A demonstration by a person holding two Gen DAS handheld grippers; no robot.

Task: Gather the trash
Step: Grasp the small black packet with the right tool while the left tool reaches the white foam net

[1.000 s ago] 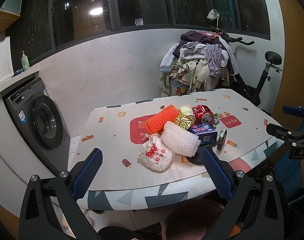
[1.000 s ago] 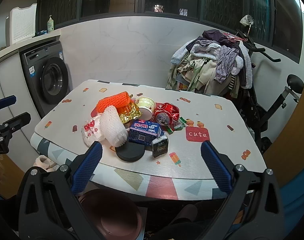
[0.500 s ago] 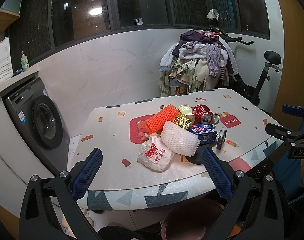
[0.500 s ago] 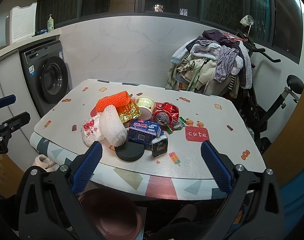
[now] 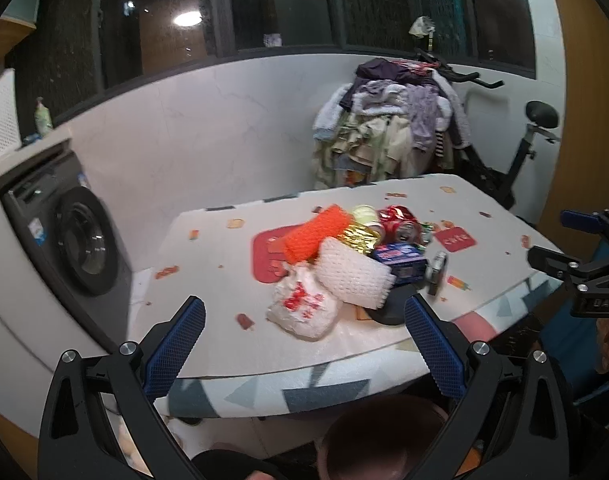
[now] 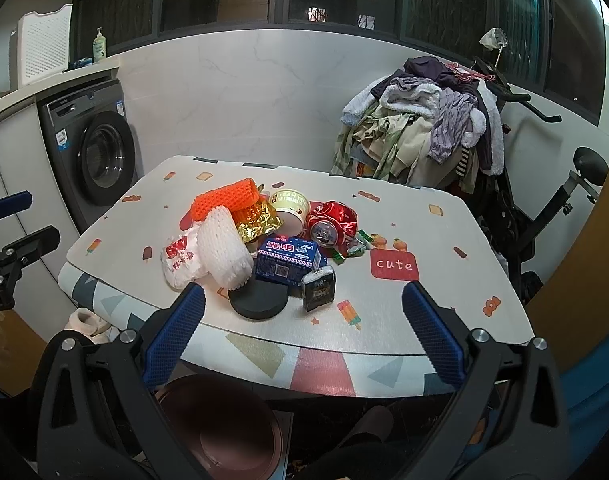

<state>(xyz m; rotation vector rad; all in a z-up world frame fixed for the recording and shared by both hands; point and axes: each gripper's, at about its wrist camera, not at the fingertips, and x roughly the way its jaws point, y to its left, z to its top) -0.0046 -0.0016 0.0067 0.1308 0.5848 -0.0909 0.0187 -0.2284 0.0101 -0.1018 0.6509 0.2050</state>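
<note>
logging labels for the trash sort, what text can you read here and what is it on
"cute": red patch on the tablecloth.
"YEAH YO...": rim of the paper cup.
"DAS...": right gripper, cut off.
Blue box: white characters, not legible.
White bag: red characters, not legible.
Washer stickers: too small.

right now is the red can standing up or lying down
Lying down. In the right wrist view the red can rests crumpled on its side on the table, its top end facing the camera.
</note>
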